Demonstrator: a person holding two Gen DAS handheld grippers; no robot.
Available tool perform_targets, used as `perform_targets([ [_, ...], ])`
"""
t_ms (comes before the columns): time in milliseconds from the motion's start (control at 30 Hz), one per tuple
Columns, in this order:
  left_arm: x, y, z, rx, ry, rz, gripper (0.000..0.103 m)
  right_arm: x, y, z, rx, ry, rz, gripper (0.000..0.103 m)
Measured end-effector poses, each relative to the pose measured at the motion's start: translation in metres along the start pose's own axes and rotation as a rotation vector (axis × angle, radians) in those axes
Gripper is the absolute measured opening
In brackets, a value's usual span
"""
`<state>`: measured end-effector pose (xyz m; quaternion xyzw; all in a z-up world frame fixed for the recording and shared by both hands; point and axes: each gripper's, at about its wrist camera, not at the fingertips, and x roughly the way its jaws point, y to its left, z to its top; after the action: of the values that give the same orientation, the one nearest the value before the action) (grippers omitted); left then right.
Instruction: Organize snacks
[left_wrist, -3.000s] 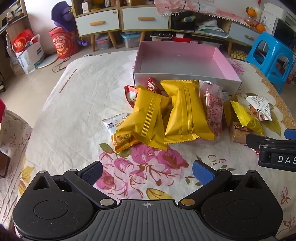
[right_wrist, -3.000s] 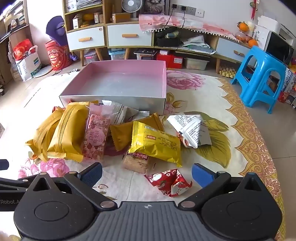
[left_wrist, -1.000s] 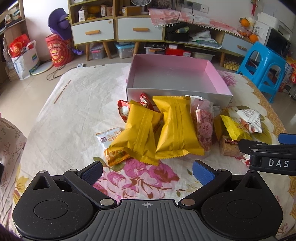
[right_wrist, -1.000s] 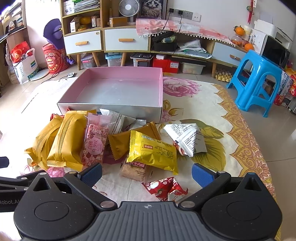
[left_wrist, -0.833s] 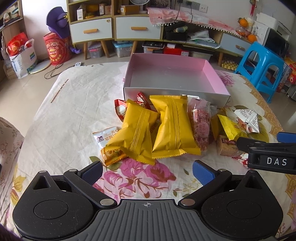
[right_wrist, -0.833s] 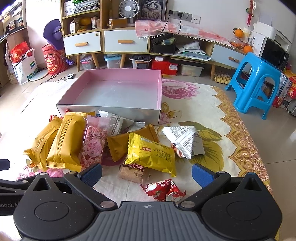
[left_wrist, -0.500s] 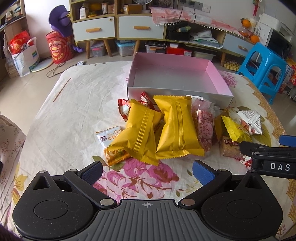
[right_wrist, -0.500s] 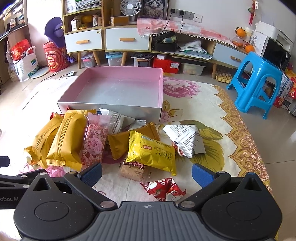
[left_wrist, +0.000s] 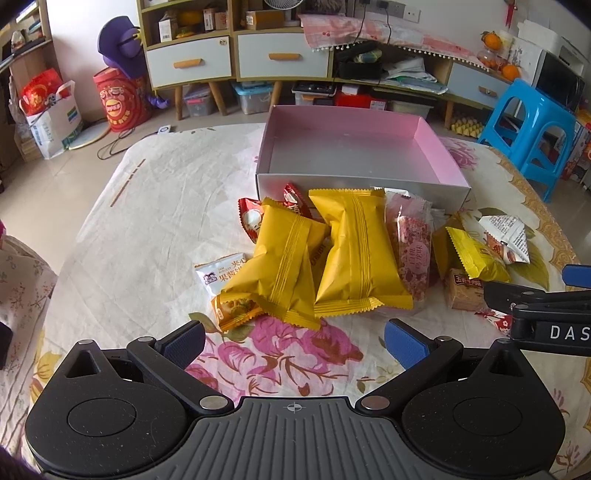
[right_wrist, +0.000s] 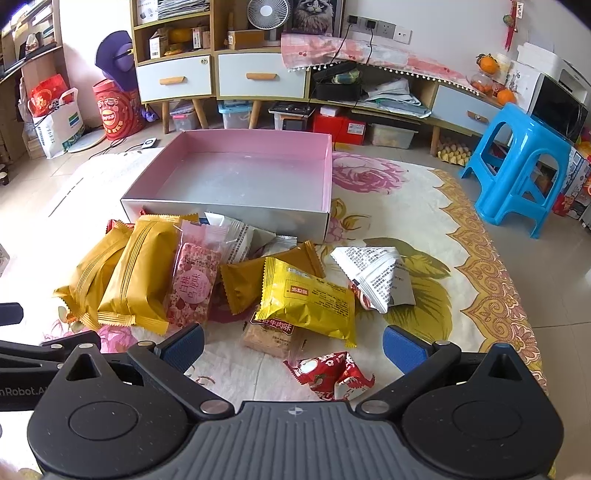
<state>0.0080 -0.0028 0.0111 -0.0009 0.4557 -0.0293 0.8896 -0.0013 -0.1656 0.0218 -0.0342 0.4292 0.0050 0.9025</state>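
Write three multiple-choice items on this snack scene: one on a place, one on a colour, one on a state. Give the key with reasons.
1. The red wrapper lies
A. in the box
B. between the right gripper's fingers
C. on the stool

2. The box's inner walls are
A. pink
B. green
C. black

3. The left gripper is
A. shut on a packet
B. shut on nothing
C. open

Key: 1 B, it lies on the cloth in the gap of the fingers. 2 A, the walls show pink. 3 C, its fingers stand wide apart, holding nothing.
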Motion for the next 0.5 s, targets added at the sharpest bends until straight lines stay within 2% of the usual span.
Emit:
perform_targets([
  [333,0.0016,-0.003,-0.0002,0.026,0.013,-0.01,0.103,0.0024,-0.0013,-0.0026,0.002,0.012,0.023,0.095],
  [500,0.0017,-0.0056,-0.0012,0.064,0.01,0.008,0.103,0.0031,-0.0008,-0.0029,-0.005,0.009,0.026,0.095],
])
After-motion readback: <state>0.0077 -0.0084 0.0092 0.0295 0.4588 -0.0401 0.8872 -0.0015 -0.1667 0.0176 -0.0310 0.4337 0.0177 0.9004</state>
